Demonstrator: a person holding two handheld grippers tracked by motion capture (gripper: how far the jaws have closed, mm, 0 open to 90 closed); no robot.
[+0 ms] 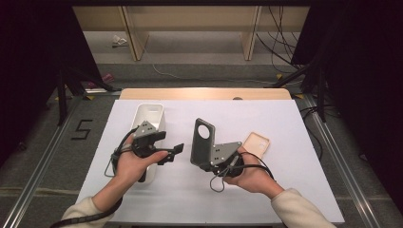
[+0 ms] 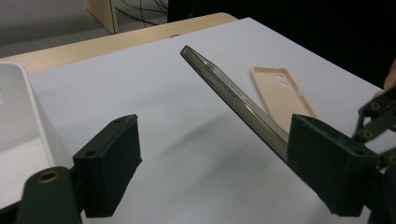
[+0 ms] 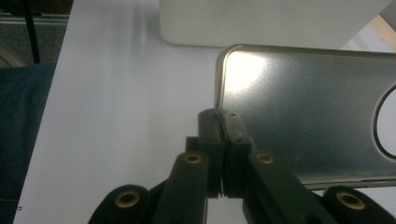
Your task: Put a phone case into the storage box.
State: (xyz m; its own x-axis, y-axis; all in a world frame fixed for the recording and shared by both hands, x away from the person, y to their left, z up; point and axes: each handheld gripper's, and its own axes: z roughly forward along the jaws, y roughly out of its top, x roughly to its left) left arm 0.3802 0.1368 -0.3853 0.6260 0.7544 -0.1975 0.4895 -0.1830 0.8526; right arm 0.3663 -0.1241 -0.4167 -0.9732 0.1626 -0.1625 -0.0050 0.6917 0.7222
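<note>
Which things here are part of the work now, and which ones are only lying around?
In the work:
phone, clamped in the right gripper
left gripper, open beside it

Lying around:
beige case
white bin

Black numeral "5" (image 1: pixel 83 128) marked on grey floor (image 1: pixel 38 142), left of table

Cream sleeves; each black claw (image 1: pixel 177 150) has brass-ringed pivots and a grey plate.
</note>
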